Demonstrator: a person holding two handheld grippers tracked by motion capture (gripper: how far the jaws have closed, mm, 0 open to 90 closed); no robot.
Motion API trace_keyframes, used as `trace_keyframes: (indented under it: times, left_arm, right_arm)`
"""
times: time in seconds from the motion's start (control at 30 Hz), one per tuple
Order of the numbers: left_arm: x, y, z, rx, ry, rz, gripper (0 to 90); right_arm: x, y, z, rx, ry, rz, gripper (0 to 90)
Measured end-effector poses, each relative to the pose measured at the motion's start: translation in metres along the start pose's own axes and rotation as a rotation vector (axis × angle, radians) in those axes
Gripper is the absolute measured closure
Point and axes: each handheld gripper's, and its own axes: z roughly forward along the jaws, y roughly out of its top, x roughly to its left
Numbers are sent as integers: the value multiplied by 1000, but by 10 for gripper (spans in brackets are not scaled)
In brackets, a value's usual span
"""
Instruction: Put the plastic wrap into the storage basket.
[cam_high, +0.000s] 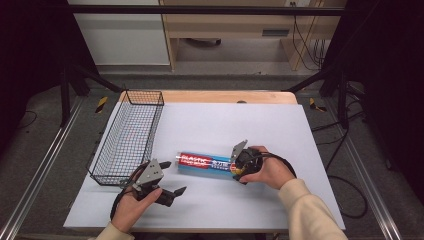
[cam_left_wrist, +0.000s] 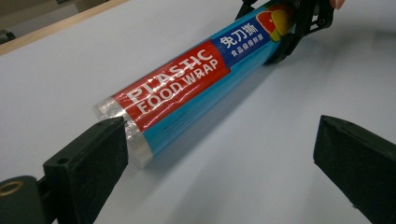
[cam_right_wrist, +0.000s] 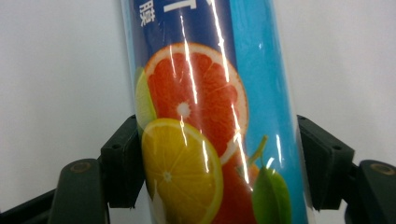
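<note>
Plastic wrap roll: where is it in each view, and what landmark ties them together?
High view: plastic wrap roll lies centre, right of the wire basket.
Left gripper view: runs diagonally from lower left to upper right.
Right gripper view: upright at centre.
Shared landmark: right gripper clamped on the fruit-printed end.

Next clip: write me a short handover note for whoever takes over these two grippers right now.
Right gripper: shut on the roll of plastic wrap, clamped at its fruit-picture end.
Left gripper: open, holding nothing, low over the table near the roll's other end.
Things: the roll lies flat on the white table; the wire basket stands to its left with nothing visible in it.
Done: the roll is gripped.
Left: it has not been lifted yet. Putting it in the basket seems the likely next step, but that is a guess.
</note>
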Motion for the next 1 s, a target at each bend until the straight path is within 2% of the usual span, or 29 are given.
trace_keyframes:
  times: [0.13, 0.17, 0.2, 0.27, 0.37, 0.4, 0.43, 0.47, 0.5, 0.53, 0.57, 0.6, 0.67, 0.7, 0.73, 0.83, 0.9, 0.93, 0.97, 1.0]
  left_arm:
    - [-1, 5, -5, -8, 23, 32, 37]
    - [-1, 5, -5, -8, 23, 32, 37]
    - [-1, 7, -6, -11, 25, 41, 37]
    - [-1, 16, -7, 1, 42, 86, 37]
    - [0, 25, -7, 5, 39, 103, 38]
    - [4, 36, -5, 34, 43, 162, 37]
    - [4, 36, -5, 34, 43, 162, 38]
    - [6, 48, -2, 67, 63, 220, 37]
    - [6, 48, -2, 67, 63, 220, 37]
    - [6, 61, 1, 78, 61, 265, 37]
    - [6, 61, 1, 78, 61, 265, 37]
    - [6, 73, 6, 98, 62, 310, 37]
    - [5, 83, 11, 126, 58, 360, 38]
    - [5, 83, 11, 126, 58, 360, 39]
    - [4, 91, 16, 148, 54, 391, 39]
    - [4, 98, 21, 154, 56, 400, 42]
    - [3, 104, 26, 166, 60, 425, 51]
    - [2, 108, 32, 185, 58, 461, 56]
    - [2, 108, 32, 185, 58, 461, 62]
    - [2, 110, 35, 195, 63, 482, 62]
  right_arm:
    - [10, 0, -6, -21, -74, -50, 293]
    - [10, 0, -6, -21, -74, -50, 293]
    - [13, 0, -11, -20, -103, -75, 295]
    - [14, 0, -18, -32, -112, -80, 295]
    - [16, 0, -26, -43, -129, -81, 295]
    - [16, 2, -36, -44, -148, -100, 295]
    - [16, 2, -36, -44, -148, -100, 295]
    - [17, 6, -45, -44, -162, -107, 295]
    - [17, 6, -45, -44, -162, -107, 295]
    - [16, 9, -54, -36, -174, -130, 295]
    - [16, 9, -54, -36, -174, -130, 295]
    - [14, 13, -62, -30, -186, -143, 295]
    - [12, 16, -69, -29, -197, -154, 296]
    - [12, 16, -69, -29, -197, -154, 296]
    - [10, 20, -76, -23, -211, -159, 296]
    - [10, 24, -81, -17, -230, -167, 296]
    - [8, 30, -90, -16, -244, -180, 296]
    - [8, 32, -92, -17, -252, -187, 296]
    - [8, 32, -92, -17, -252, -187, 296]
    - [9, 34, -95, -12, -252, -186, 297]
